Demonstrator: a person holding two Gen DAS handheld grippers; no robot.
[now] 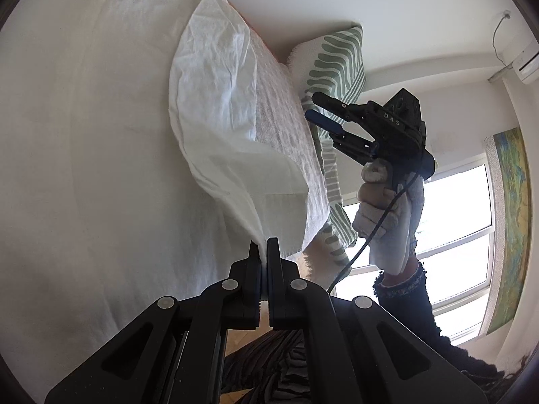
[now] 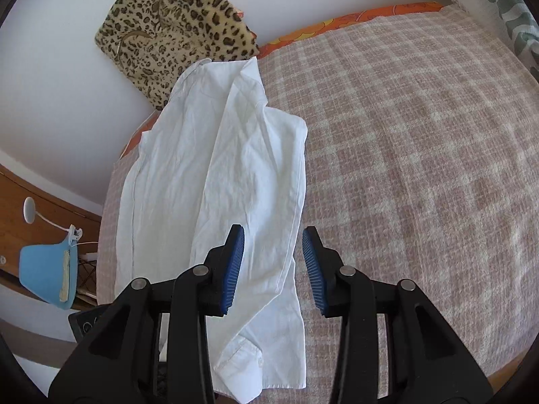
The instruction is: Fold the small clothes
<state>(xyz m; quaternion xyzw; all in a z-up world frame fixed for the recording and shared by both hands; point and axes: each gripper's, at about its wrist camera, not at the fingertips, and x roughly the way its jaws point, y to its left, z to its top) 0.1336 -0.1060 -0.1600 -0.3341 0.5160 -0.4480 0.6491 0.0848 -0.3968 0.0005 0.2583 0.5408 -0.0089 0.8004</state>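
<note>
Shirt [image 2: 215, 181] lies on the checked blanket [image 2: 421, 155], long axis running from the collar near the leopard cushion [image 2: 175, 30] down toward us, with its right edge falling between and just below our right gripper [image 2: 273, 269], which hangs above it, jaws parted and empty. Our left gripper [image 1: 263, 252] is clenched on a thin edge of the cloth, so that hand has the nearer hold and the right one looks like the free hand for the next pinch. It's plain white, creased, partly doubled over, cuff at the near end.
</note>
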